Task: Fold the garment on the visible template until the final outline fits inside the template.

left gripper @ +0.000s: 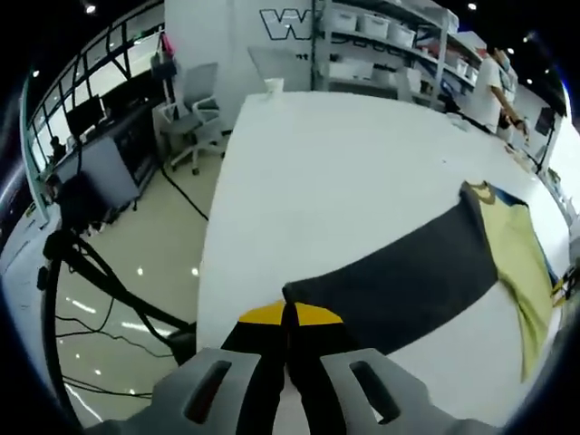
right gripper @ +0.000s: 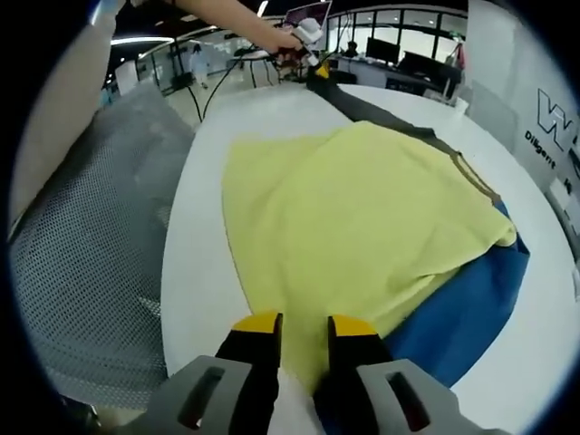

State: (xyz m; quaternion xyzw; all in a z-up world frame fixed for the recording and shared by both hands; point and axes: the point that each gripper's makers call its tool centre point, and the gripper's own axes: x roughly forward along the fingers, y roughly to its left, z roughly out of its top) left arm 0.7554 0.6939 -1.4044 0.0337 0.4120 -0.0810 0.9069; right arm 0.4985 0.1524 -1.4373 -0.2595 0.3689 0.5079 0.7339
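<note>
Garment flat on white table, shelving behind.

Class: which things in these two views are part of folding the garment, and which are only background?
Part of the job:
yellow garment body
dark grey sleeve
blue template
left gripper, pinching the sleeve
right gripper, at the hem
white table

Background:
office chair
shelving
floor cables

Open-plan lab: storage shelves; office chair; monitors
</note>
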